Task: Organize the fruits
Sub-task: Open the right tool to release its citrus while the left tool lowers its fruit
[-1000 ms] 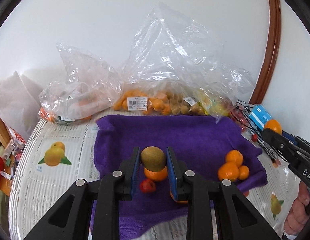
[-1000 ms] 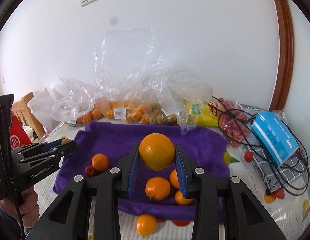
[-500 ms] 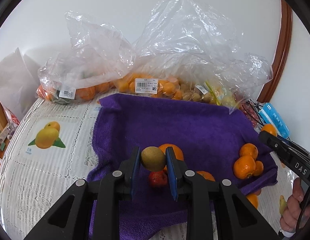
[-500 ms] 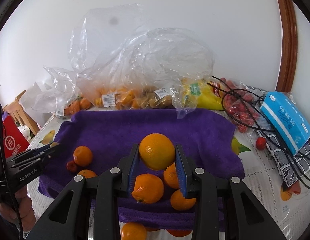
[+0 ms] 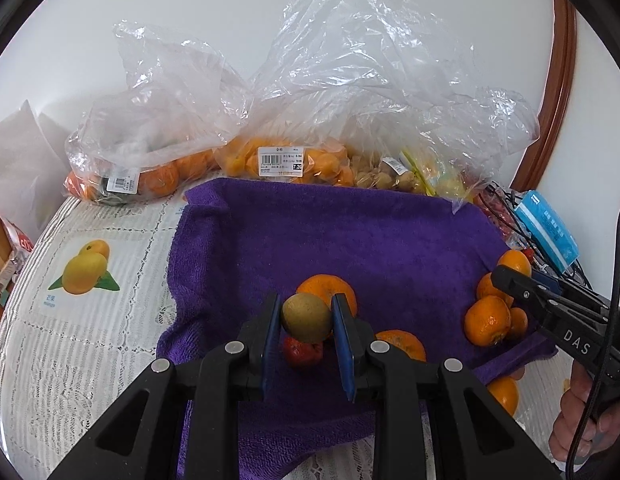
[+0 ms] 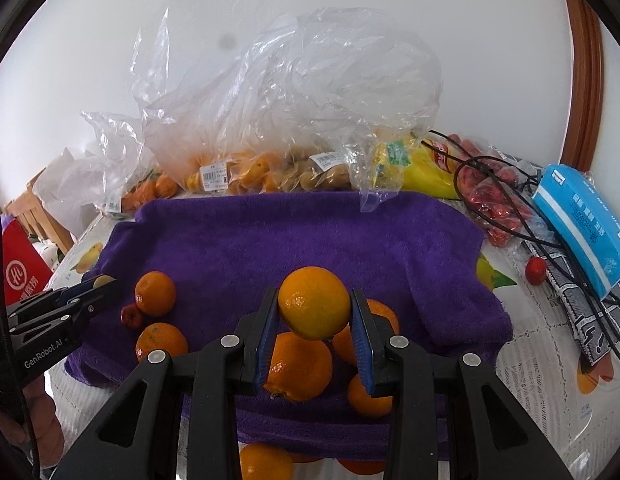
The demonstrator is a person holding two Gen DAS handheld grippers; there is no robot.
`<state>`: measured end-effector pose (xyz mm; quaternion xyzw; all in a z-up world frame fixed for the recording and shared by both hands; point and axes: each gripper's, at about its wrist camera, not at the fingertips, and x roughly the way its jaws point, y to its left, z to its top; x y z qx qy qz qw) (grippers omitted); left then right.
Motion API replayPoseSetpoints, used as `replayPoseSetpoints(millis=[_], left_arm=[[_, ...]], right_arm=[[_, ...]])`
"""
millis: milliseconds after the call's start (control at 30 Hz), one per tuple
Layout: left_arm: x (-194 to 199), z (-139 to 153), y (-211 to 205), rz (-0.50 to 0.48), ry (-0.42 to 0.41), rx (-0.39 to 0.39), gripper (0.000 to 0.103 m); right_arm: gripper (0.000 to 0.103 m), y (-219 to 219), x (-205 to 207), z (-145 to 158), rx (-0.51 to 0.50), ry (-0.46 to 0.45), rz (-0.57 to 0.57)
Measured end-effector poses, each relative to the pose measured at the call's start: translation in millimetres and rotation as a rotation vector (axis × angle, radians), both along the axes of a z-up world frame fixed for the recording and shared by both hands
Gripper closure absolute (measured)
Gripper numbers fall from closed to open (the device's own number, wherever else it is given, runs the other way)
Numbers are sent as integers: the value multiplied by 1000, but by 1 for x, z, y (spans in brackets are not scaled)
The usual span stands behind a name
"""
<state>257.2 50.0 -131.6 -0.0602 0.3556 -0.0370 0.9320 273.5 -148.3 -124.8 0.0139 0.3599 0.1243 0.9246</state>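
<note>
**Both fruits come down toward the purple towel**

Now both hands have sunk since a second ago, and the view from each wrist shows it: the purple towel (image 5: pixel 349 232) fills far more of the frame than it did, and the plastic bags (image 5: pixel 349 80) along the wall have slid up toward the top.

The left gripper (image 5: pixel 306 320) is clenched on a kiwi (image 5: pixel 306 318), the blue pads pressing it from both sides at the lower centre of the left wrist view. Behind it lies an orange (image 5: pixel 327 288), and below it a small red fruit (image 5: pixel 302 351); whether the kiwi touches either I cannot tell.

The right gripper (image 6: pixel 314 312) is clamped just as firmly on a large orange (image 6: pixel 313 302), lower centre of the right wrist view. Under it sits a cluster of mandarins (image 6: pixel 300 366) near the towel's front edge.

Neither grip has altered in that second; only the height has. To my eye that means the carrying is nearly over and the setting-down is at hand, each fruit heading for its own group. The risk is in the landing: round fruit let go onto a heap may roll off the front of the towel, where an orange (image 6: pixel 266 460) already lies beyond the edge.
</note>
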Motion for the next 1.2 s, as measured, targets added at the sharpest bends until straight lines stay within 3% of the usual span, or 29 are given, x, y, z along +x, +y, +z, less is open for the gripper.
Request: replayPoseSetpoints(millis=[800,1033,1200], left_arm=[[5,-8,-5,-26,74,2,79],[5,-8,-6,-32,68,-6,79],[2,-4,-5,-38,47,-25,64]], right_arm=[[68,5,-2,-3,-19,0,3],[59,2,-2,-2,-4,7,-2],[51,2,-2,-2,1,8,-9]])
